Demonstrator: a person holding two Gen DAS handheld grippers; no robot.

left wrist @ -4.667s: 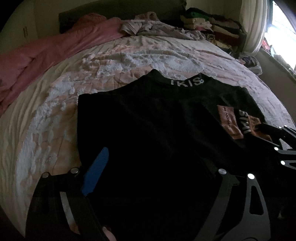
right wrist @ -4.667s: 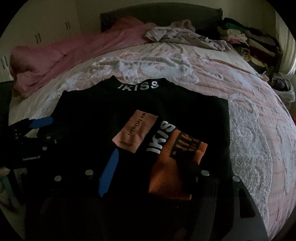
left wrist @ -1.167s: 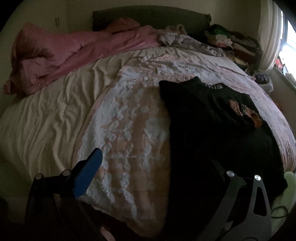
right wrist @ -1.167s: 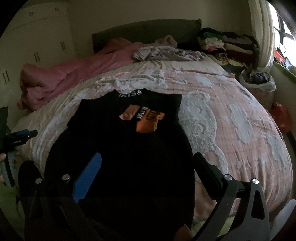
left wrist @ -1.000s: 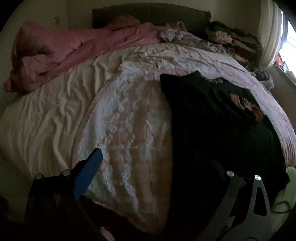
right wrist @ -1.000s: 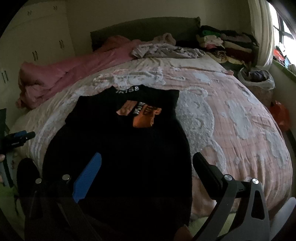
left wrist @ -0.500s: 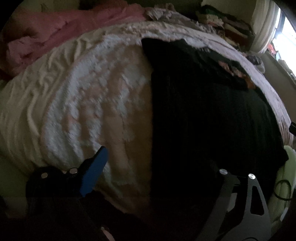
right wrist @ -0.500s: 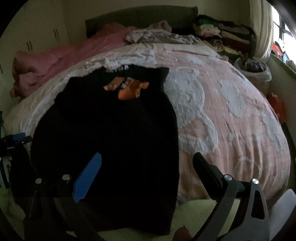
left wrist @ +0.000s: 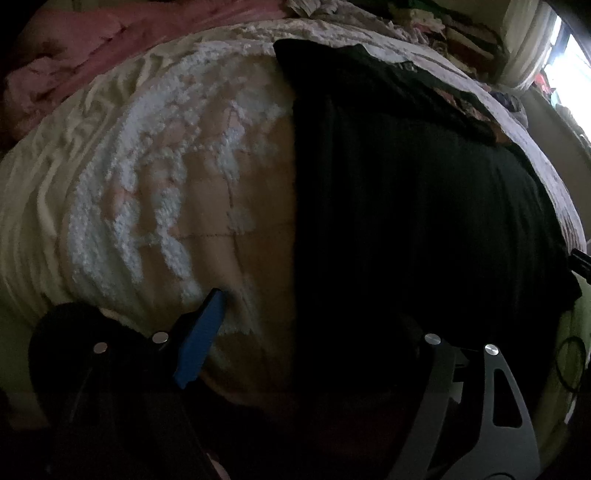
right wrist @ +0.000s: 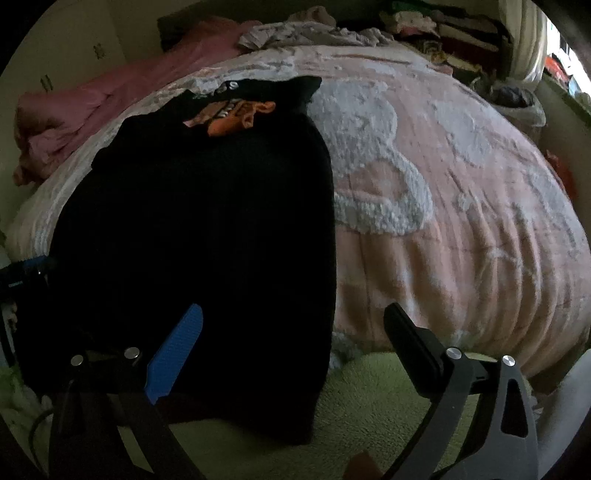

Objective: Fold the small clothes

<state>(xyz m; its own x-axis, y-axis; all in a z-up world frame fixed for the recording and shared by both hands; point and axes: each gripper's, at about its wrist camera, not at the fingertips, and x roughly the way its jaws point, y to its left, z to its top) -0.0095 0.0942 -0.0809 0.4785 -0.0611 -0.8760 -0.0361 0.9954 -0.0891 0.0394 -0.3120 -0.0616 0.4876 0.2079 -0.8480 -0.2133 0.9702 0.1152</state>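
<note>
A black garment [right wrist: 207, 229] lies lengthwise on the pink and white bedspread [right wrist: 443, 177], its sleeves folded in and orange patches [right wrist: 229, 118] near the collar. Its lower hem hangs over the bed's front edge. It also shows in the left wrist view [left wrist: 406, 206]. My right gripper [right wrist: 291, 332] is open and empty, low at the hem's right corner. My left gripper [left wrist: 317, 325] is open, close over the hem's left edge; its right finger is lost against the dark cloth. The left gripper's tip shows at the left edge of the right wrist view [right wrist: 26, 269].
A pink duvet [right wrist: 92, 110] is bunched at the bed's far left. Grey clothes [right wrist: 306, 33] lie by the headboard, stacked clothes [right wrist: 443, 29] at the far right. A green rug [right wrist: 369, 413] covers the floor below the bed edge. A bag [right wrist: 517, 99] stands by the window.
Both grippers have pulled back from the collar end and dropped low toward the bed's front edge. The garment now lies stretched out lengthwise, and both views have closed in on its hem.
</note>
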